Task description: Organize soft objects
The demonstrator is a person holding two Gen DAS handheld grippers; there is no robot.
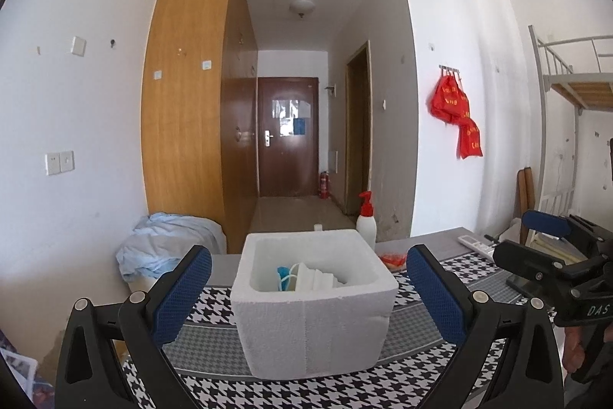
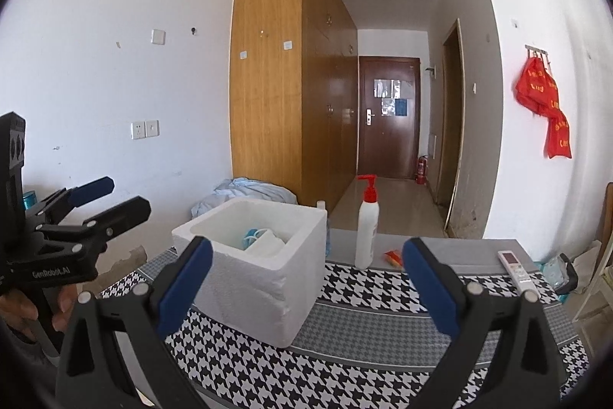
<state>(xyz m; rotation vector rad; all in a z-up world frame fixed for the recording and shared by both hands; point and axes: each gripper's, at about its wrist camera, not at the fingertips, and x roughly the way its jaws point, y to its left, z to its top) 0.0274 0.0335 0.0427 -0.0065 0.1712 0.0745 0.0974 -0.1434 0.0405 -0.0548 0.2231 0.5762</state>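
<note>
A white foam box (image 1: 314, 317) stands on the houndstooth tablecloth (image 1: 268, 390), straight ahead in the left wrist view. Inside it lie white soft pieces (image 1: 318, 278) and a blue item (image 1: 284, 274). My left gripper (image 1: 309, 252) is open, its blue pads flanking the box's near side, holding nothing. From the right wrist view the box (image 2: 268, 286) sits left of centre, with the white pieces (image 2: 268, 244) showing inside. My right gripper (image 2: 306, 245) is open and empty, just right of the box. Each gripper shows in the other's view: the right gripper (image 1: 513, 236) and the left gripper (image 2: 128, 196).
A white pump bottle with a red top (image 2: 367, 229) stands behind the box. A red packet (image 2: 394, 257) and a white remote (image 2: 517, 269) lie at the table's far right. A light blue cloth bundle (image 1: 164, 244) sits beyond the left edge, against a wooden wardrobe (image 1: 187, 102).
</note>
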